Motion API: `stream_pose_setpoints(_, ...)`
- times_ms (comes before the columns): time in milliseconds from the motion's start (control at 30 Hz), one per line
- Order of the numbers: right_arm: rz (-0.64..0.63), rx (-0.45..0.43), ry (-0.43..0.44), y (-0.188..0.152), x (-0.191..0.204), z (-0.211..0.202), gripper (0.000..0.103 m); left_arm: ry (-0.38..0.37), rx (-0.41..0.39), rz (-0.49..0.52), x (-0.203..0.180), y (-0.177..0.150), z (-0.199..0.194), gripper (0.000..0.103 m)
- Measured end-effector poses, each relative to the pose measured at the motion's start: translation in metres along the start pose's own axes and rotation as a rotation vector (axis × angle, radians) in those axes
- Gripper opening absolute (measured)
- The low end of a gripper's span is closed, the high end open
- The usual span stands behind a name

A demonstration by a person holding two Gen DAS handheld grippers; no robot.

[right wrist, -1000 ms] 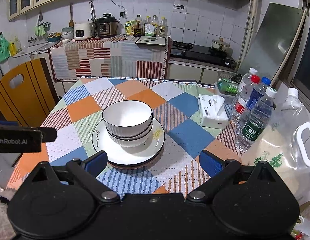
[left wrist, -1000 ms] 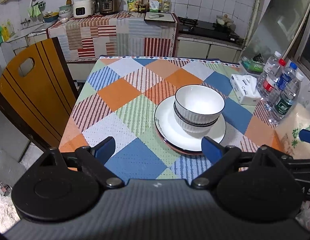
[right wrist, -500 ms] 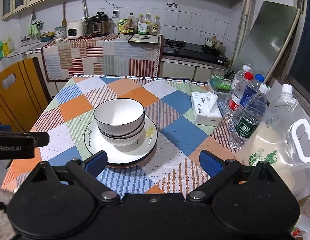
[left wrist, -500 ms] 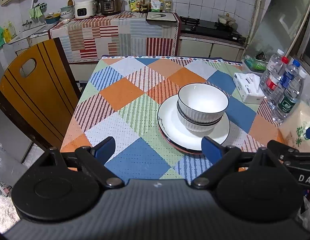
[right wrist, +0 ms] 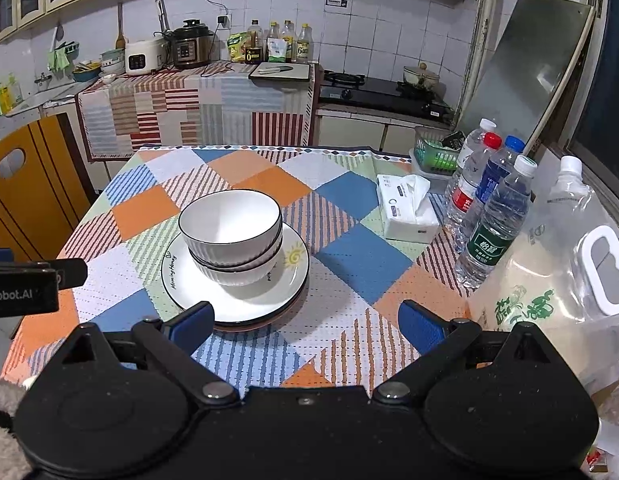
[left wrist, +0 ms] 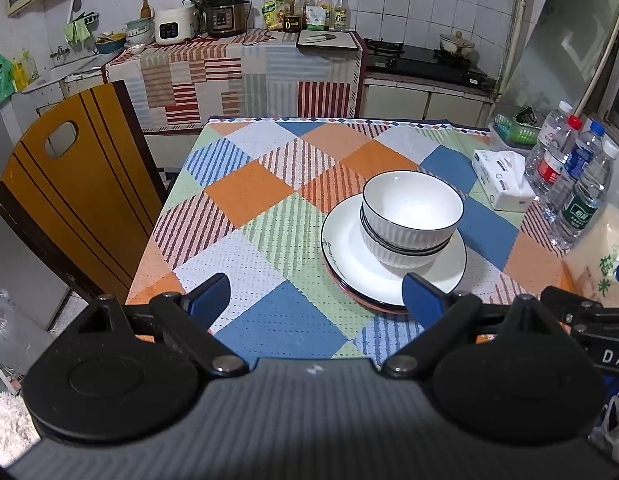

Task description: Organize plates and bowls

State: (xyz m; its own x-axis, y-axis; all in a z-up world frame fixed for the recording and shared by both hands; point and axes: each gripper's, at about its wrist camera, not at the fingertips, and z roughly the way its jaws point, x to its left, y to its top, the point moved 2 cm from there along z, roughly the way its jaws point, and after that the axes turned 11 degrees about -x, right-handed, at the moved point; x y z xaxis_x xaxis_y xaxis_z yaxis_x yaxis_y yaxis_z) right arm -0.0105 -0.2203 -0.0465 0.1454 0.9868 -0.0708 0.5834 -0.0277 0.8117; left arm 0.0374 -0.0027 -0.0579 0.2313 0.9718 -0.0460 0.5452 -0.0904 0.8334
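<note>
Two white ribbed bowls (left wrist: 409, 216) (right wrist: 231, 232) with dark rims sit nested on a stack of white plates (left wrist: 345, 252) (right wrist: 293, 272) in the middle of the checked tablecloth. My left gripper (left wrist: 315, 300) hangs open over the near table edge, just short of the plates and to their left. My right gripper (right wrist: 305, 322) is open too, near the front edge, with its left fingertip (right wrist: 197, 320) close over the plates' near rim. Neither holds anything.
A tissue pack (right wrist: 407, 212), three water bottles (right wrist: 493, 216), a green basket (right wrist: 435, 152) and a large clear bag (right wrist: 565, 264) line the table's right side. A wooden chair (left wrist: 69, 184) stands at the left. Counters with appliances lie behind.
Both grippers have drawn back slightly from the table, so the bowls and plates look a little farther off. The dishes have not moved and both grippers stay open.
</note>
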Motion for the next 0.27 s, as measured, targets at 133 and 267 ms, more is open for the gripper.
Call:
stream_pose_setpoints(133,-0.002,0.005,0.001,-0.0005,-0.0012,0.0017,0.100,0.003,-0.003,0.002,0.0008,0.0003,-0.0006,0.093)
stream_pose_setpoints(267,-0.004,0.008,0.001,-0.0010,-0.0015,0.0028,0.100,0.007,-0.019,0.020,0.0003,0.0020,-0.0037,0.093)
